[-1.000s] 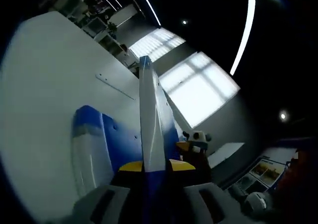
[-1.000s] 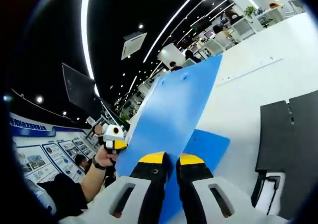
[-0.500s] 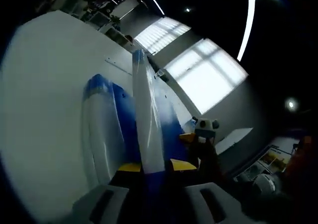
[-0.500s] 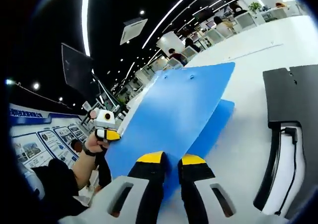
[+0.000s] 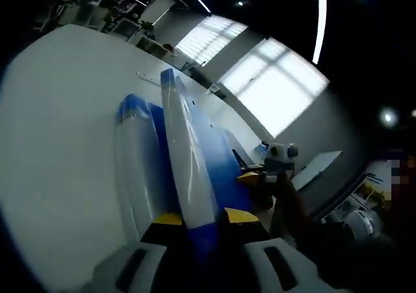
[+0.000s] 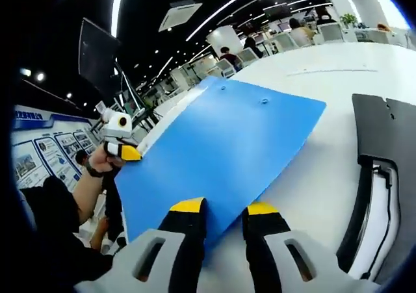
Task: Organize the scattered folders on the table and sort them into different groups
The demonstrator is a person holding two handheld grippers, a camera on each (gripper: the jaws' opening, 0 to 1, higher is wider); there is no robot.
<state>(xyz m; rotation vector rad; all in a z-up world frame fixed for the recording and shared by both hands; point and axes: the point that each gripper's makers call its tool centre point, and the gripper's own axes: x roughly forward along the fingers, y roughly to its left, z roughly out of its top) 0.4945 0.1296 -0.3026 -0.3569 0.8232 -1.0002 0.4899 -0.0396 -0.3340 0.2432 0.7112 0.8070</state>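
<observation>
In the right gripper view, the right gripper point(image 6: 224, 208) is seen with its two yellow-tipped jaws set on either side of the near edge of a blue folder point(image 6: 221, 147), and the folder is gripped between them. From the jaws the folder spreads forward and to the left, lying low over the white table point(image 6: 312, 169). To the right of the jaws, a black folder point(image 6: 383, 137) lies flat on the table, apart from the blue one. Farther off to the left, the left gripper point(image 6: 122, 151) is held in a hand point(image 6: 103, 162) at the folder's far left edge.

In the left gripper view, the left gripper point(image 5: 198, 218) is clenched on the same blue folder point(image 5: 188, 156), whose edge rises straight ahead from between the jaws. Just to the left of it, a second blue folder point(image 5: 136, 156) lies on the white table point(image 5: 58, 111). To the right, beyond the held folder, the right gripper point(image 5: 257, 174) is seen at its other edge.
</observation>
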